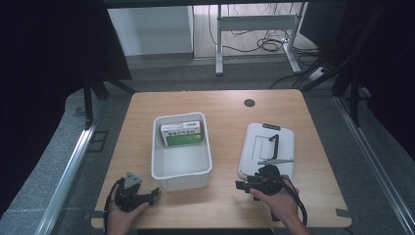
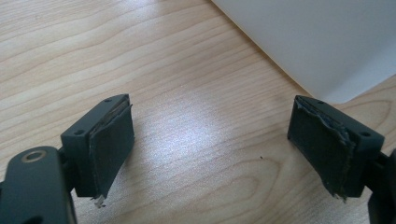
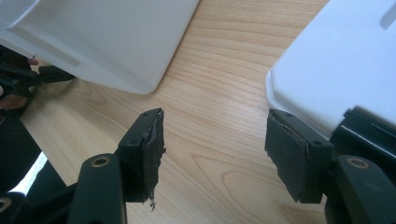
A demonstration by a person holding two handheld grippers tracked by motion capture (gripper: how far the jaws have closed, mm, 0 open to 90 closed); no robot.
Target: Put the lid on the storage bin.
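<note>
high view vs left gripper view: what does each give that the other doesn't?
High view alone: the green and white box lying inside the white bin, the white lid with its black handle on the table to the right, the right gripper near the lid's front edge, and both hands.

Left gripper view alone: the worn black pads close up, jaws standing wide apart with nothing between them.

Shared: the wooden table, the white bin, and the left gripper.

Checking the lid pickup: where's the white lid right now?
High view: the white lid lies flat on the table's right half, right of the white bin, just beyond the right tongs.
</note>
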